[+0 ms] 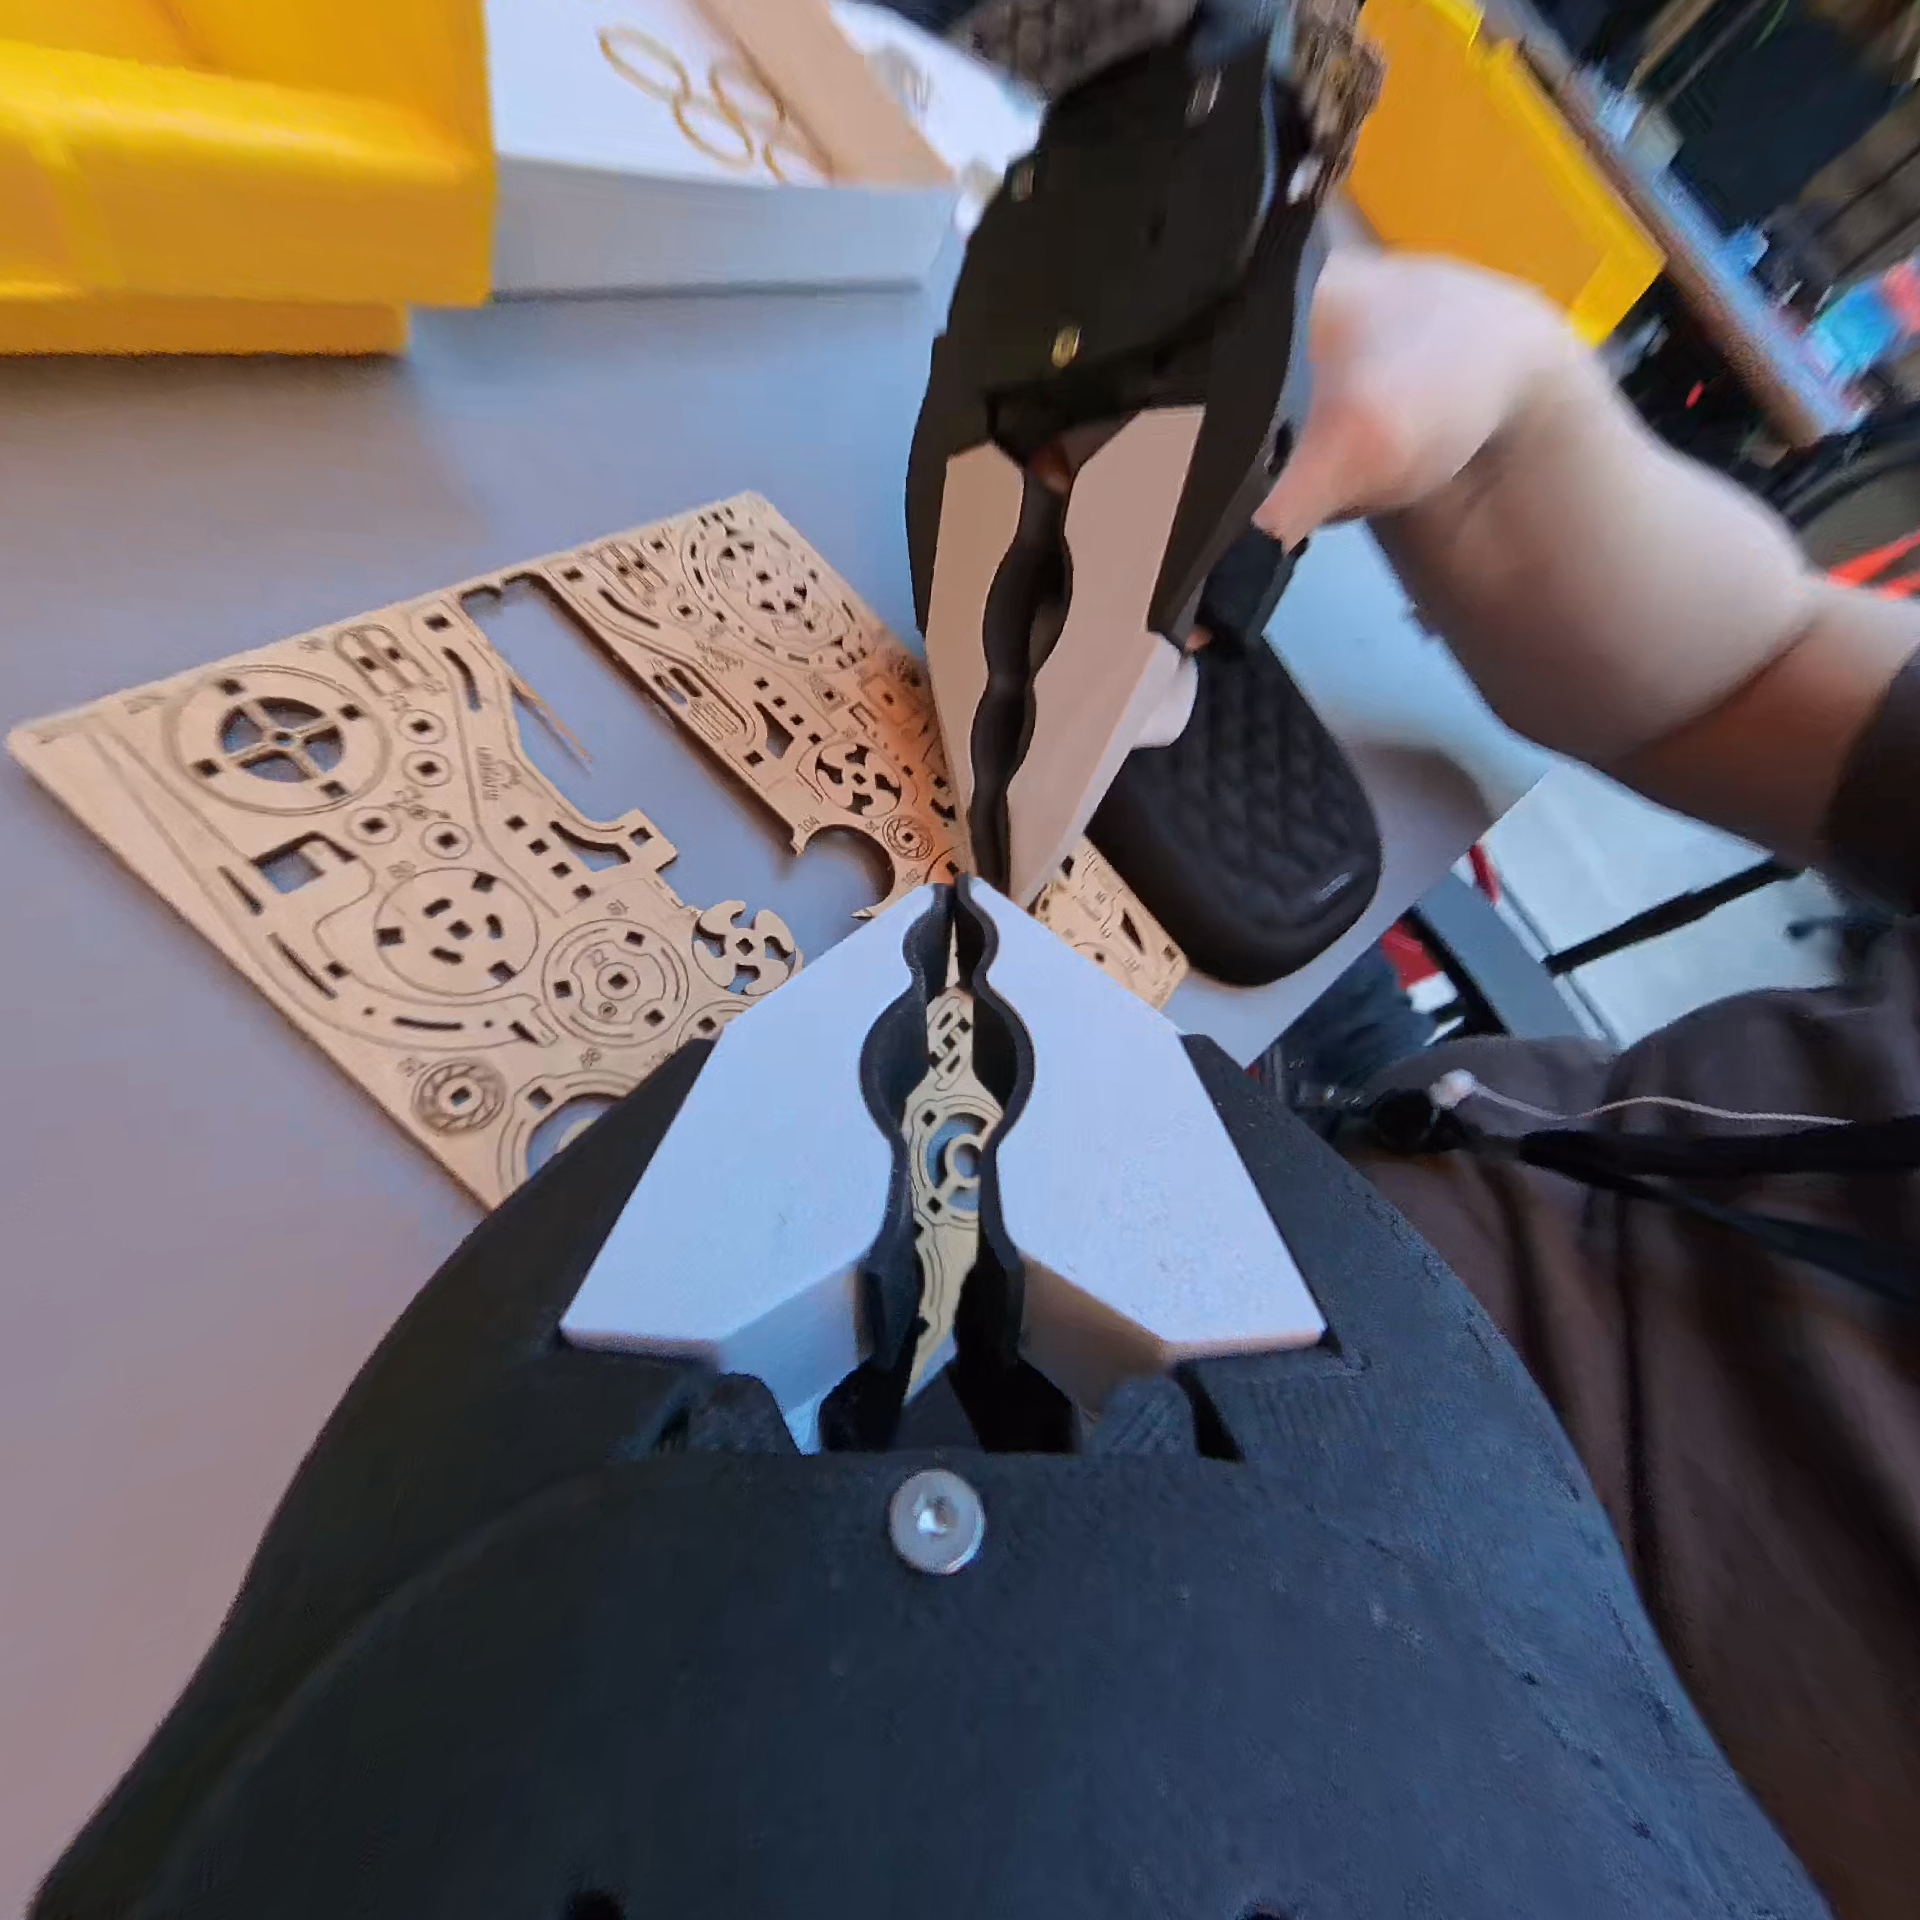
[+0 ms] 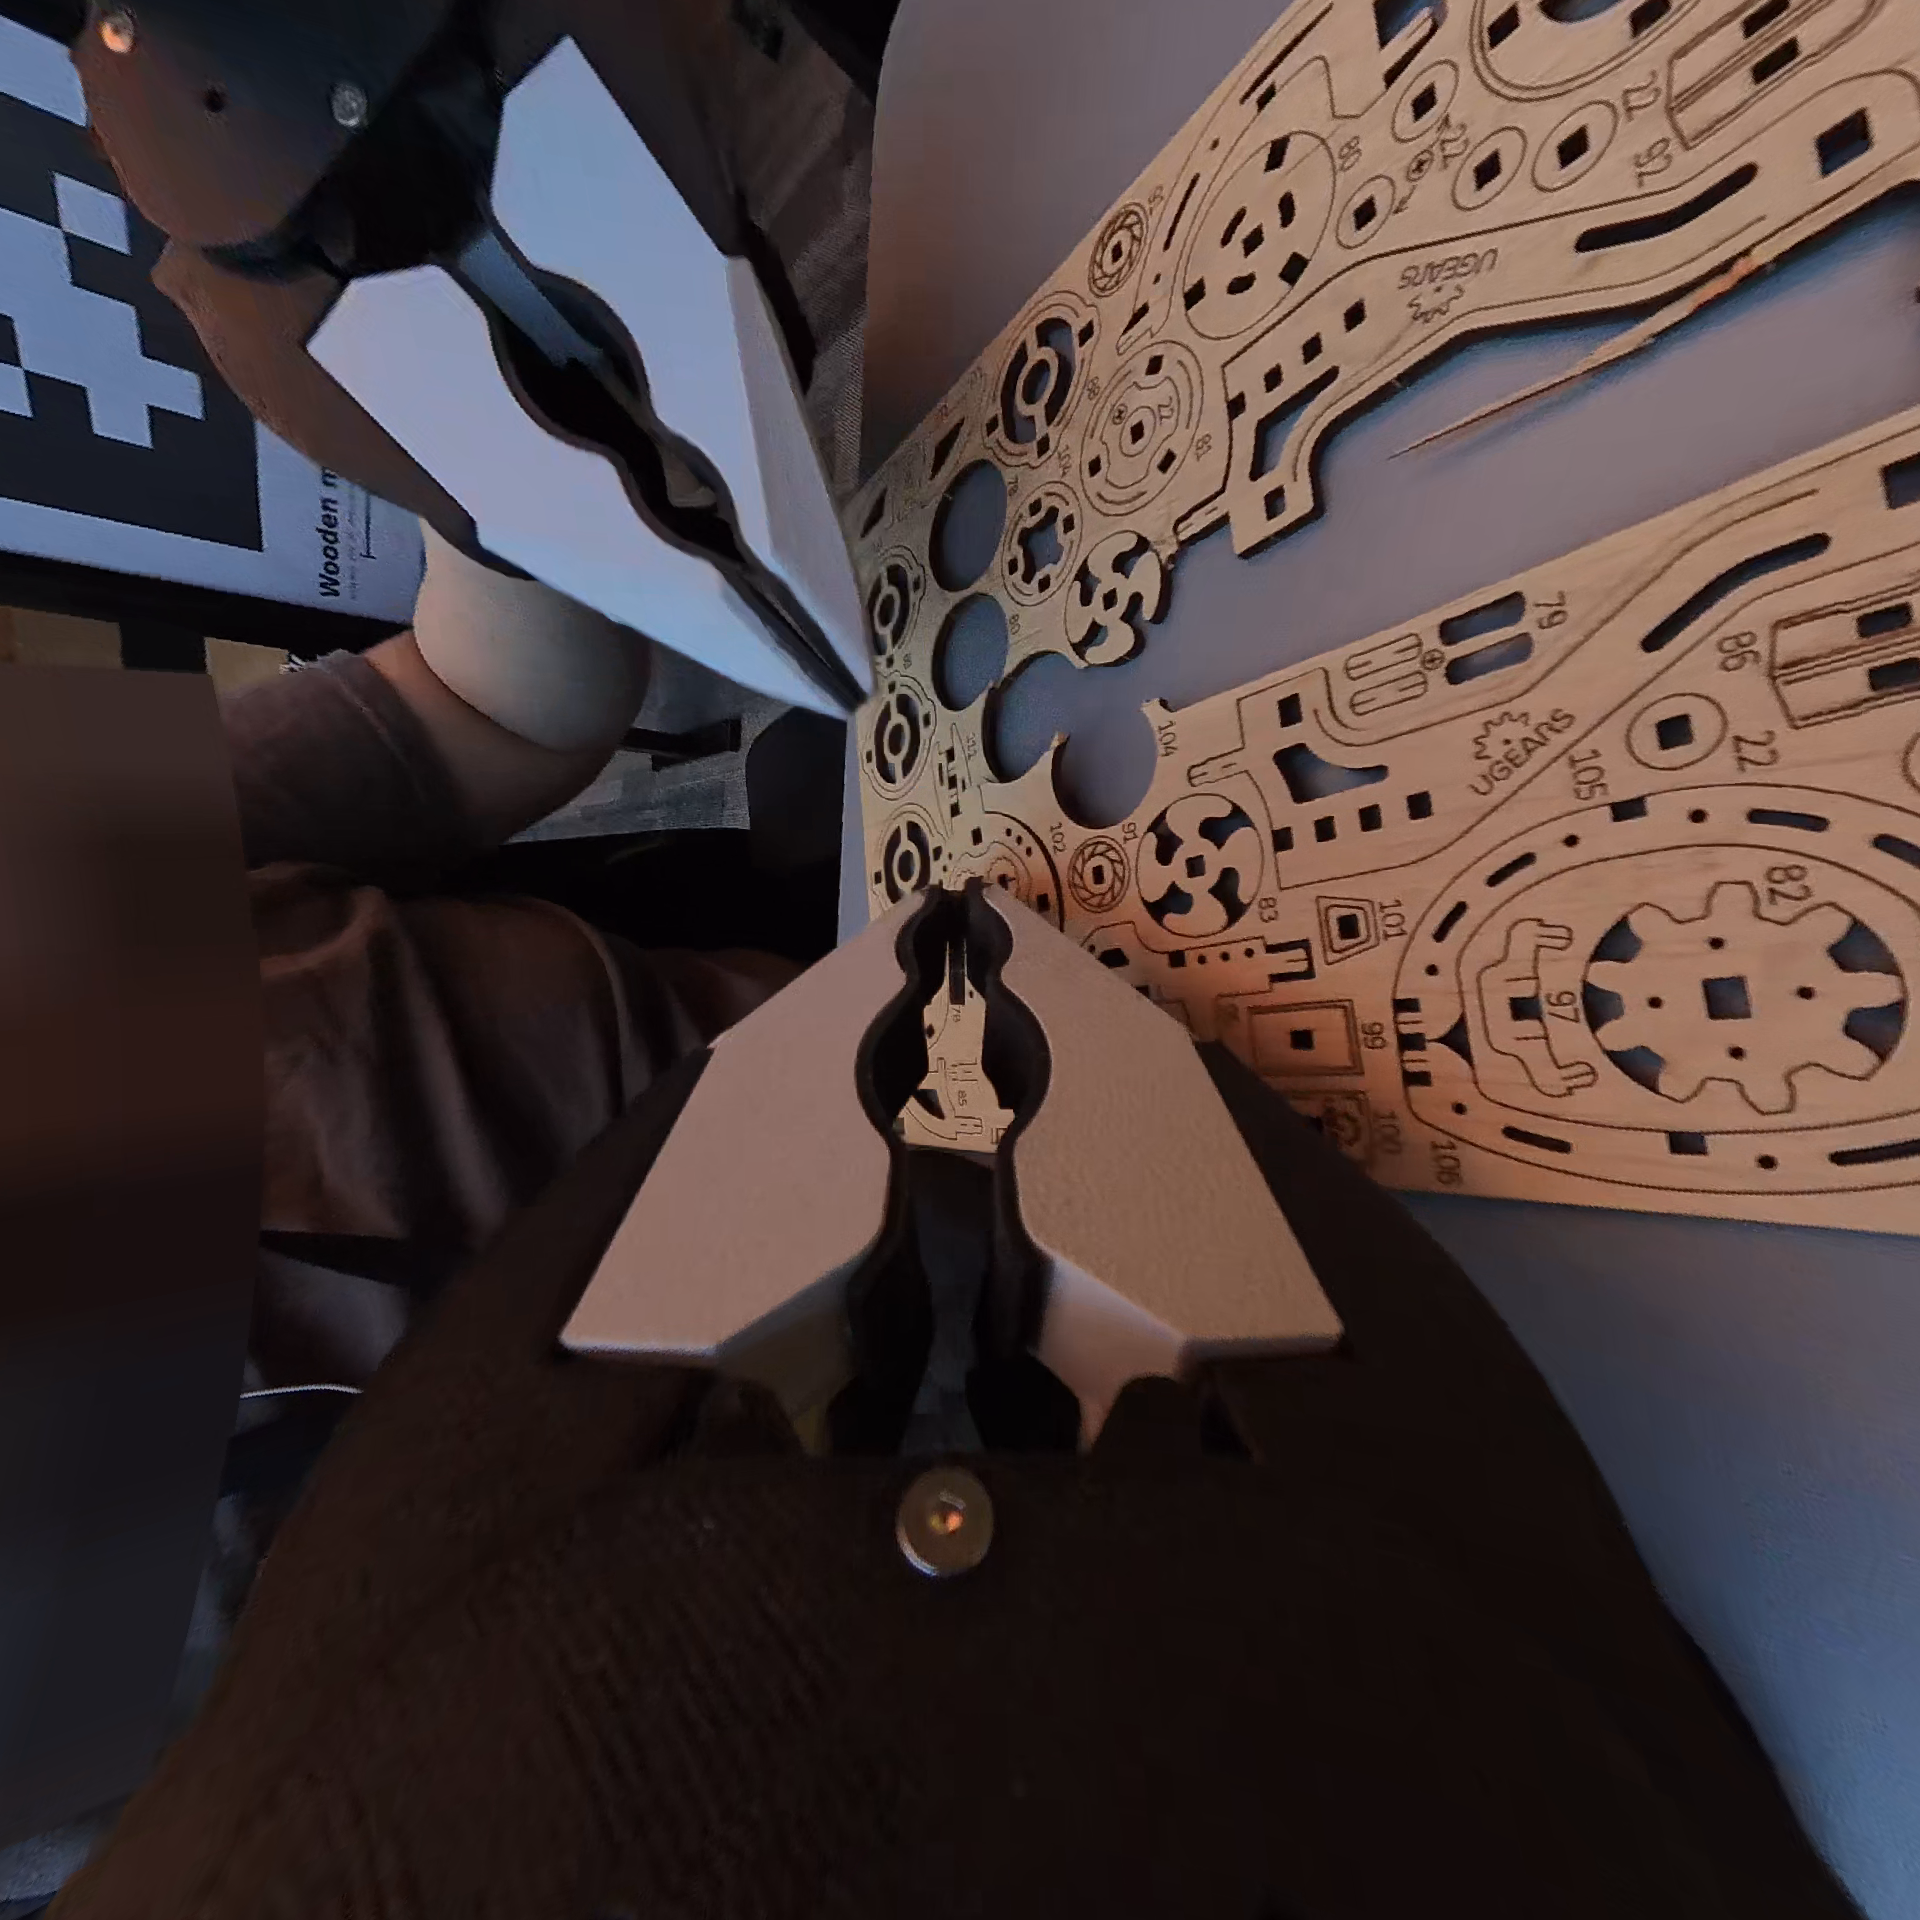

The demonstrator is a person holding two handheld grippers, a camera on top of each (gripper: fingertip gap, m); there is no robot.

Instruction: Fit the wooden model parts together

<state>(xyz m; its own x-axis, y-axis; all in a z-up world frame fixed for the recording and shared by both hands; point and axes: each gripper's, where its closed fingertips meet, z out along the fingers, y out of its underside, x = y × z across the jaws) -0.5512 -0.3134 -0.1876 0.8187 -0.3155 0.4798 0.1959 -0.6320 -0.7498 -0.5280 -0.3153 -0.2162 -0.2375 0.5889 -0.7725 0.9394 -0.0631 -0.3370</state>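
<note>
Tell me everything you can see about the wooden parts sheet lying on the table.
The wooden parts sheet is a thin, pale plywood panel, laser-cut with gears, discs, slotted plates and small engraved markings. It lies flat on the grey table. Several parts are already punched out, leaving round holes and one long slot with a splintered edge. Both grippers' tips, the left gripper and the right gripper, meet at its near edge; whether they touch it is unclear.

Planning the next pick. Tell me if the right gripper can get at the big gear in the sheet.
Probably yes: the gear lies uncovered in the wooden sheet, beside the right gripper, and the left gripper is off to the other side.
</note>
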